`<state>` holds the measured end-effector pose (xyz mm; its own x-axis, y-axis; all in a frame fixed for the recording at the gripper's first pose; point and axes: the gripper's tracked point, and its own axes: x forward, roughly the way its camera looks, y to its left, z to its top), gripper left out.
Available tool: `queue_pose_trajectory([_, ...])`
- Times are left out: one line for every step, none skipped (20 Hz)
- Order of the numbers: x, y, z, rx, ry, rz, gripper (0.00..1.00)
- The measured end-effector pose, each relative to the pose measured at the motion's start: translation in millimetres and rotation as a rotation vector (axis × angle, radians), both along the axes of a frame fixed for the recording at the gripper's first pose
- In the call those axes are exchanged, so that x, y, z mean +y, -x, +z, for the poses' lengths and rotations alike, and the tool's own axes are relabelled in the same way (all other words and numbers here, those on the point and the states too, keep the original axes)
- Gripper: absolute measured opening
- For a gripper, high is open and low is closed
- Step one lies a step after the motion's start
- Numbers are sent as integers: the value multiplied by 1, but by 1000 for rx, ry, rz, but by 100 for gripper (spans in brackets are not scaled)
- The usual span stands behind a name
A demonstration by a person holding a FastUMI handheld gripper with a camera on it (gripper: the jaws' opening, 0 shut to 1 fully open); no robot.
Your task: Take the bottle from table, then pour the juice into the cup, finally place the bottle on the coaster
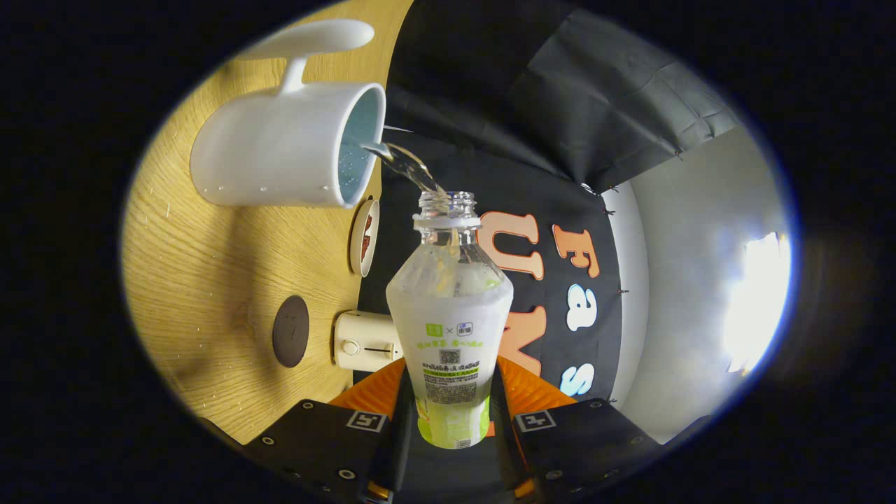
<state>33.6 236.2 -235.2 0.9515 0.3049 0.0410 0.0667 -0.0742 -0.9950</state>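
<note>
bottle [449,329]: 1 | cup [280,145]: 1 | coaster [290,330]: 1 | toaster [364,341]: 1 | plate [364,236]: 1

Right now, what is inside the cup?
A clear stream from the bottle, held between the gripper fingers, enters the cup. Droplets cling inside; its bottom is hidden.

Clear labelled bottle [449,329], uncapped, tipped, stream entering white handled cup [280,143] near tabletop's far edge; dark round coaster [290,330] nearer.

White cup [280,150]; green-labelled bottle [449,329]; dark-brown coaster [290,330].
</note>
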Motion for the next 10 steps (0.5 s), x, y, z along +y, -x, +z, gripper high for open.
queue_pose_trajectory([0, 0, 0, -2, 1, 2, 52])
queue_pose_trajectory([0, 0, 0, -5, 4, 5, 52])
queue_pose_trajectory([1, 1, 0, -11, 9, 9, 52])
queue_pose_trajectory([1, 1, 1, -18, 15, 13, 52])
queue_pose_trajectory([2, 1, 2, -23, 22, 15, 52])
queue_pose_trajectory([1, 0, 3, -28, 26, 18, 52])
queue_pose_trajectory([1, -1, 3, -31, 31, 20, 52])
queue_pose_trajectory([0, -1, 3, -35, 35, 20, 52])
queue_pose_trajectory([1, 0, 3, -36, 40, 22, 52])
queue_pose_trajectory([2, -1, 4, -38, 50, 29, 52])
